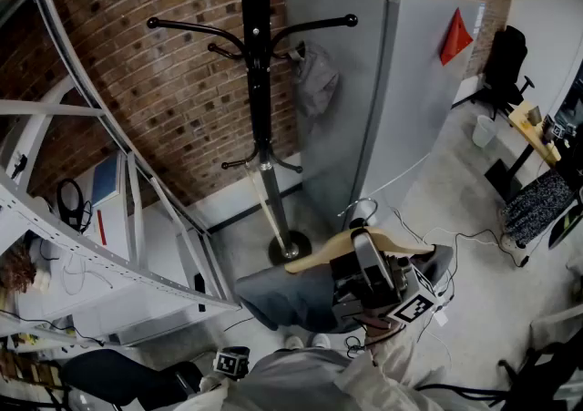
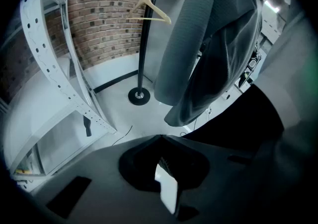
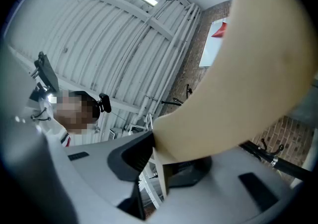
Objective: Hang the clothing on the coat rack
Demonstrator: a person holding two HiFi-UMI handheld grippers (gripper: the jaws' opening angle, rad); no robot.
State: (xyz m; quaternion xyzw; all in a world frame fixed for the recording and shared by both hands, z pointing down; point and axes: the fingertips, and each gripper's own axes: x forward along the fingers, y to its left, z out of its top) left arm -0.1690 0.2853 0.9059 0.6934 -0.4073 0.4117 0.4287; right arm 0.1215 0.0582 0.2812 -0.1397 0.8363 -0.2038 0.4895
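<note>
**Garment and Hanger Position Relative to the Grippers**

We find the right gripper (image 3: 155,166) angled upward and clamped on the pale wooden clothes hanger (image 1: 319,257). The hanger's broad body fills the space between the jaws in the right gripper view. The dark grey garment (image 1: 291,295) hangs below the hanger, just beside and to the left of the right gripper in the head view. The left gripper (image 2: 166,188) sits low, near the person's body. It points at the floor with its jaws together on nothing. The garment hangs above and ahead of it, not touching. The black metal coat rack with curved hooks (image 1: 258,54) stands against the red brick wall (image 1: 164,81), well apart from the hanger.
</note>
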